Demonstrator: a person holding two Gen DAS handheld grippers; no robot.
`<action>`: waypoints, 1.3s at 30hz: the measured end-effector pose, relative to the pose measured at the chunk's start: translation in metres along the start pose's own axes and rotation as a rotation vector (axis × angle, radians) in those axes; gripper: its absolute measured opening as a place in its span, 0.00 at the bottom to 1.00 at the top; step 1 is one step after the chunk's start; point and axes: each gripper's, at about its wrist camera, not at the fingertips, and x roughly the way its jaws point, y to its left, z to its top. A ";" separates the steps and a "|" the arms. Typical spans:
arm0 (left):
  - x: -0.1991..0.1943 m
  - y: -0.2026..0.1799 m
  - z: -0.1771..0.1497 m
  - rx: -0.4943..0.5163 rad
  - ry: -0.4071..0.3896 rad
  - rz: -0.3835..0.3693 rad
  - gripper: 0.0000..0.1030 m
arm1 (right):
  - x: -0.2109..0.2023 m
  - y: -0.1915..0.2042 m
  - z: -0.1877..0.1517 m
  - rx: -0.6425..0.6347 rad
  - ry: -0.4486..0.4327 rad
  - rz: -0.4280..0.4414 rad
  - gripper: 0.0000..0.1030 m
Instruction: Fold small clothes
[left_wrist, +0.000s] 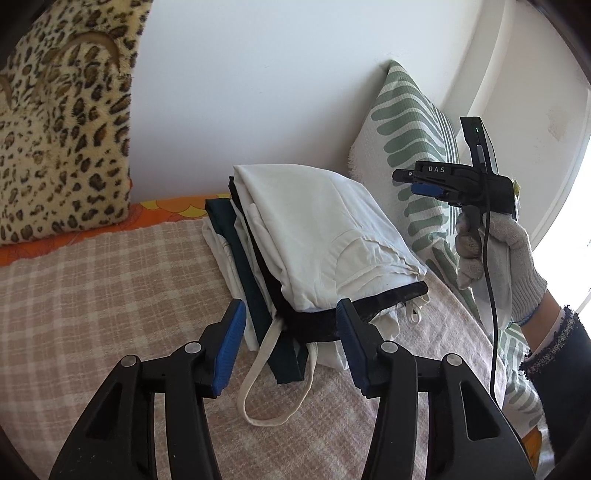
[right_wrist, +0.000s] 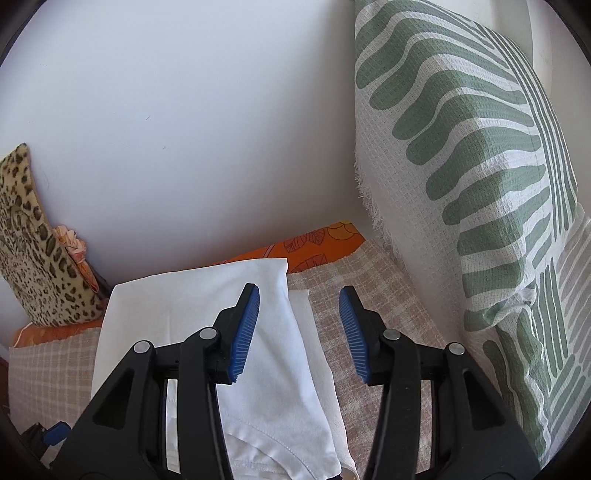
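A pile of folded clothes (left_wrist: 325, 236) lies on the checked blanket (left_wrist: 92, 295): a white garment on top, black, dark teal and white pieces under it. A white strap loop (left_wrist: 258, 387) trails out of the pile's near end. My left gripper (left_wrist: 290, 306) stands open just above that near end, its blue pads apart and pressing on nothing. My right gripper (left_wrist: 400, 177) hovers above the pile's right side, held by a gloved hand (left_wrist: 495, 251). In the right wrist view the right gripper (right_wrist: 299, 290) is open over the edge of the white garment (right_wrist: 192, 314), holding nothing.
A leopard-print cushion (left_wrist: 62, 129) leans on the white wall at the left. A green-leaf pillow (right_wrist: 480, 184) stands close on the right. An orange patterned sheet (left_wrist: 166, 210) shows along the wall. A knotted floral cloth (right_wrist: 74, 243) sits behind the leopard cushion.
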 end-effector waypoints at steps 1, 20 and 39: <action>-0.005 -0.003 0.000 0.003 -0.002 0.002 0.50 | -0.006 -0.001 -0.003 0.002 -0.004 0.002 0.52; -0.105 -0.049 -0.034 0.061 -0.072 0.057 0.76 | -0.112 0.028 -0.089 -0.030 -0.013 0.028 0.52; -0.194 -0.051 -0.089 0.163 -0.188 0.156 0.83 | -0.229 0.102 -0.187 -0.083 -0.175 0.012 0.92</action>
